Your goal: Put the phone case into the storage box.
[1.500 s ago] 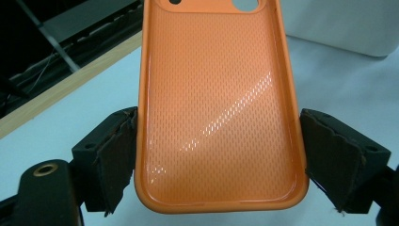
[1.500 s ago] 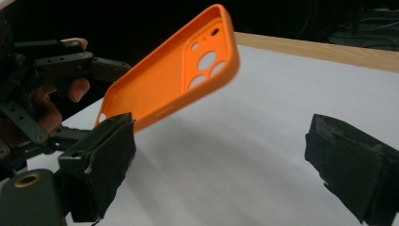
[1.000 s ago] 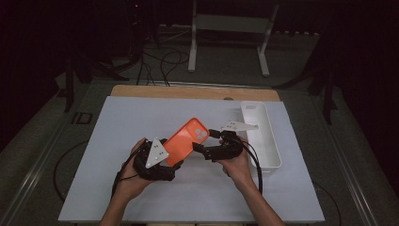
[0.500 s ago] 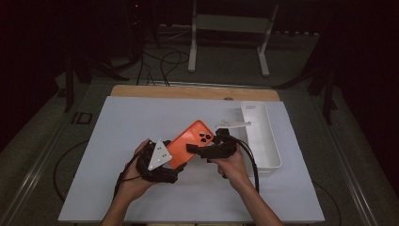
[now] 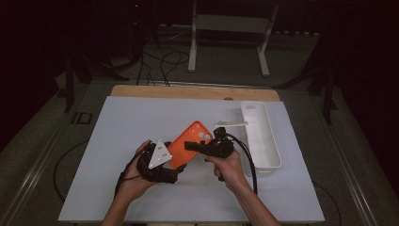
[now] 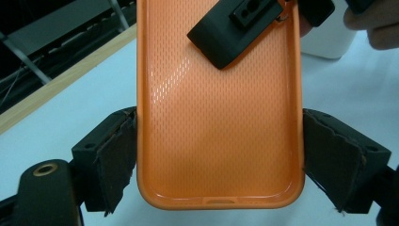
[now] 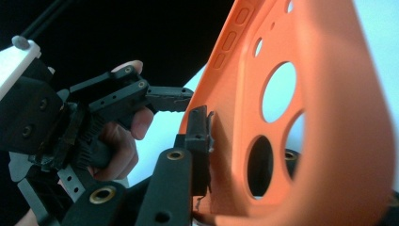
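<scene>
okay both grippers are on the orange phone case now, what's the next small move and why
Probably a gentle test pull with the right gripper, nothing bigger. Its jaws have just been closing and now pinch the wall of the orange phone case near the camera holes, while the left gripper clamps the case's two long sides at the other end. The case is held above the table, so confirm both grips first.

The white tray [image 5: 261, 136] blocks the right; the mat's [image 5: 117, 127] left lies free.

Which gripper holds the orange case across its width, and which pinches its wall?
The left gripper spans the orange phone case side to side; the right gripper, jaws just closed, pinches the wall at the camera-hole end.
</scene>
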`<state>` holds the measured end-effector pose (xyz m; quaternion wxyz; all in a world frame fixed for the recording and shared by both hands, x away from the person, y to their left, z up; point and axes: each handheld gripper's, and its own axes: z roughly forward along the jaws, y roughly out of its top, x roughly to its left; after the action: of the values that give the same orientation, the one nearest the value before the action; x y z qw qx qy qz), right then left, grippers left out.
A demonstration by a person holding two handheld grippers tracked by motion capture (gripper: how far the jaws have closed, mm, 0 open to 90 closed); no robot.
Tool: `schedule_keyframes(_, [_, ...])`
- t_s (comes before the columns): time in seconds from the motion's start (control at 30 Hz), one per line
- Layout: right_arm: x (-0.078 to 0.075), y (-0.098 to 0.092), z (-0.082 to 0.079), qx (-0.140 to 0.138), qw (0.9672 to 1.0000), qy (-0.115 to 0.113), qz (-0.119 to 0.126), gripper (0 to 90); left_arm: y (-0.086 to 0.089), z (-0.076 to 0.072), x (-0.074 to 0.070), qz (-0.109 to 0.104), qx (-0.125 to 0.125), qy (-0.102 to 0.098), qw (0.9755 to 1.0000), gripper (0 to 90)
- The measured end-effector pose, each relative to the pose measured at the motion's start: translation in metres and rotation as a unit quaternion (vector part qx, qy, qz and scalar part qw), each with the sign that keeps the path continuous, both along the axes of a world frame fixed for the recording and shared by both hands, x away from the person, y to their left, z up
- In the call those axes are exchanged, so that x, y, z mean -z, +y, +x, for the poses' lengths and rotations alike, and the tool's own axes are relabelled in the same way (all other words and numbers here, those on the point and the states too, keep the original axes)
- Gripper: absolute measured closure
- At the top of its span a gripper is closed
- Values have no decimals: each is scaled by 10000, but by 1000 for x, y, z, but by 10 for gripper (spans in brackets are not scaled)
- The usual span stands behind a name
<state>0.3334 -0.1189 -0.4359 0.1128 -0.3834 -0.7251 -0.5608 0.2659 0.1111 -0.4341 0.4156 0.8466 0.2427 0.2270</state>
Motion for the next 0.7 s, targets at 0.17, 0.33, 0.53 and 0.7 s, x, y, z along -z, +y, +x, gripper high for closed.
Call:
schedule_keyframes(0.17, [-1,2,-2,37,10000,32,-47,822,-2,1,3,35,-35,33,10000,164])
schedule_keyframes(0.33, [-1,4,-3,91,9999,52,-78,855,-4,2,5,148,-124,20,9998,162])
schedule_keyframes(0.53, [-3,9,-5,114,9998,-82,-166,877,-5,3,7,146,-216,58,9996,161])
schedule_keyframes(0.7, [-4,9,-6,141,9995,-181,-223,876,-5,3,6,90,-257,73,9996,160])
